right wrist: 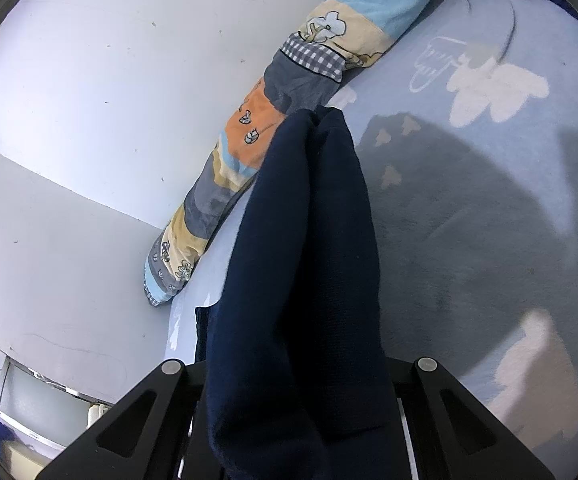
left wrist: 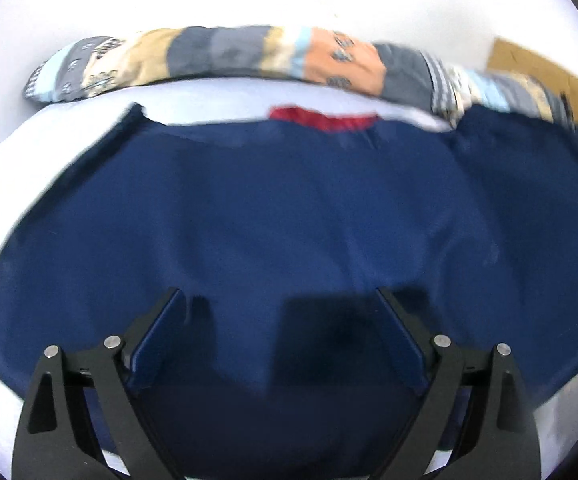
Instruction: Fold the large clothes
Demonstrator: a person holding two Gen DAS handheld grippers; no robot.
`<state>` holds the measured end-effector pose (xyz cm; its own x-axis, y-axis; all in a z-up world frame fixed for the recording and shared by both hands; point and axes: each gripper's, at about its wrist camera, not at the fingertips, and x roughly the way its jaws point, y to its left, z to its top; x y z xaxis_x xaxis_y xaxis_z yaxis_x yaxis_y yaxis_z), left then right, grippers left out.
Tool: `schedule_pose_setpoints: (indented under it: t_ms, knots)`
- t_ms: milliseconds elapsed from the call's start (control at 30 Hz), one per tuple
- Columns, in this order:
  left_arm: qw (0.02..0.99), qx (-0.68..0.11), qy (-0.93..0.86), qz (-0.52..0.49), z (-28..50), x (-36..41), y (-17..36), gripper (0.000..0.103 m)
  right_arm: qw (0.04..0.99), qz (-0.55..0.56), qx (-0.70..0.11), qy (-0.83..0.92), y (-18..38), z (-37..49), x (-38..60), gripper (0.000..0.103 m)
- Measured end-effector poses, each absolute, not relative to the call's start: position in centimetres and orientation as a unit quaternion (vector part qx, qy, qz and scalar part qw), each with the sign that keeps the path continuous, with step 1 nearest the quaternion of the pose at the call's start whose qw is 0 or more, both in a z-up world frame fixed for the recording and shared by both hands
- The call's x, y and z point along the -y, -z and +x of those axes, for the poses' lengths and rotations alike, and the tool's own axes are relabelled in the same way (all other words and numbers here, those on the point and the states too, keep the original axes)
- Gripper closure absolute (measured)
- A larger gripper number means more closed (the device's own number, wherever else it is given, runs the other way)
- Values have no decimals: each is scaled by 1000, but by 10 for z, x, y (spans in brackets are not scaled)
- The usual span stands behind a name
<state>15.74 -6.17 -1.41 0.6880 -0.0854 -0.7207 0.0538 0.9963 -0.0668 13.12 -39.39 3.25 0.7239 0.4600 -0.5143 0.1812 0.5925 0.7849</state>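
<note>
While it lies spread flat across the light blue bed sheet (left wrist: 217,96), the dark navy knitted sweater (left wrist: 289,208) fills most of the left wrist view, its red inner collar band (left wrist: 323,118) showing at the far edge near the wall. The left gripper (left wrist: 281,308) hovers just above the near part of the sweater with its two black fingers spread wide and nothing between them. In the right wrist view, a bunched fold of the same navy fabric (right wrist: 305,260) rises from between the black fingers of the right gripper (right wrist: 301,400), which is clamped on it and lifts it over the cloud-printed sheet (right wrist: 489,184). A long patchwork bolster pillow (right wrist: 249,140) of grey, beige, orange and pale blue panels lies along the white wall (right wrist: 109,80).
</note>
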Motion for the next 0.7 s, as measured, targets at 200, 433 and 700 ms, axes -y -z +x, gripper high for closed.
schedule_pose_setpoints:
  t_ms: [200, 433, 700]
  knots:
    - [897, -441, 3, 4, 177, 11, 9, 9, 841, 394, -363, -75, -55, 141, 364, 90]
    - [913, -402, 71, -23, 155, 45, 23, 11, 865, 339, -366, -52, -79, 148, 324, 90]
    - [898, -426, 109, 26, 166, 80, 34, 11, 875, 292, -384, -37, -97, 149, 294, 90]
